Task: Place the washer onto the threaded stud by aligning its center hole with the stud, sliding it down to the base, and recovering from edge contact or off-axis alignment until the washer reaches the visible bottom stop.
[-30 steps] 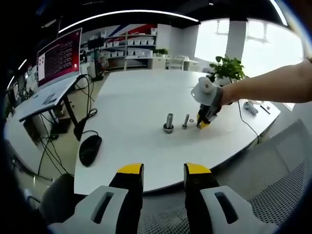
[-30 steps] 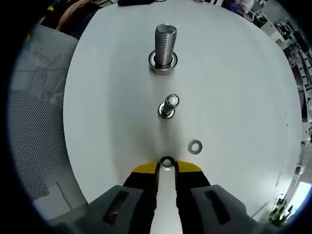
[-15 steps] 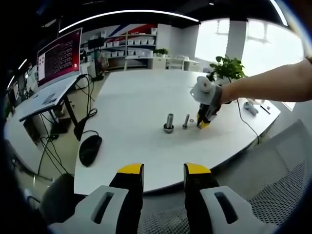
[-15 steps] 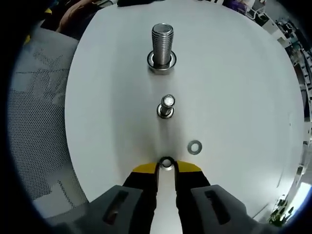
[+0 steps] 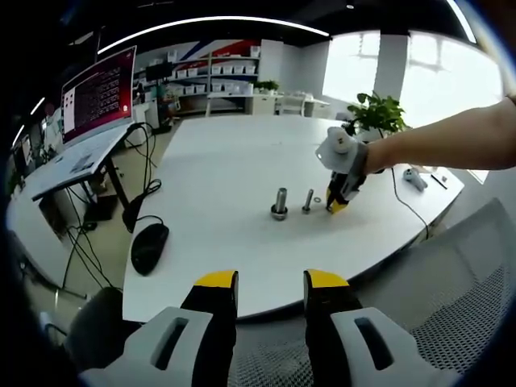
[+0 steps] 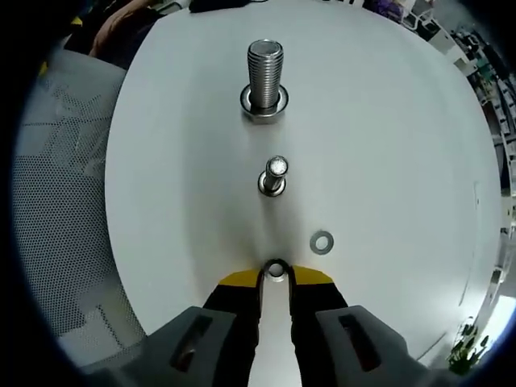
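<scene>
pinching the small silver steel washer point(image 6: 276, 270) at its rim, my right gripper point(image 6: 276, 278) should centre its hole above the slim threaded steel stud point(image 6: 274, 175) nearby, level, while my left gripper point(image 5: 267, 282) idles spread.

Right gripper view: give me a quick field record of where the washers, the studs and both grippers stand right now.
held washer: pinched on edge between the right gripper's tips
loose washer: flat on the table, right of the gripper tips
small stud: upright, straight ahead of the held washer, with a gap between them
large stud: upright beyond the small one, ring at its base
left gripper: open, holding nothing, back at the table's near edge
task state: no washer on the small stud yet
</scene>
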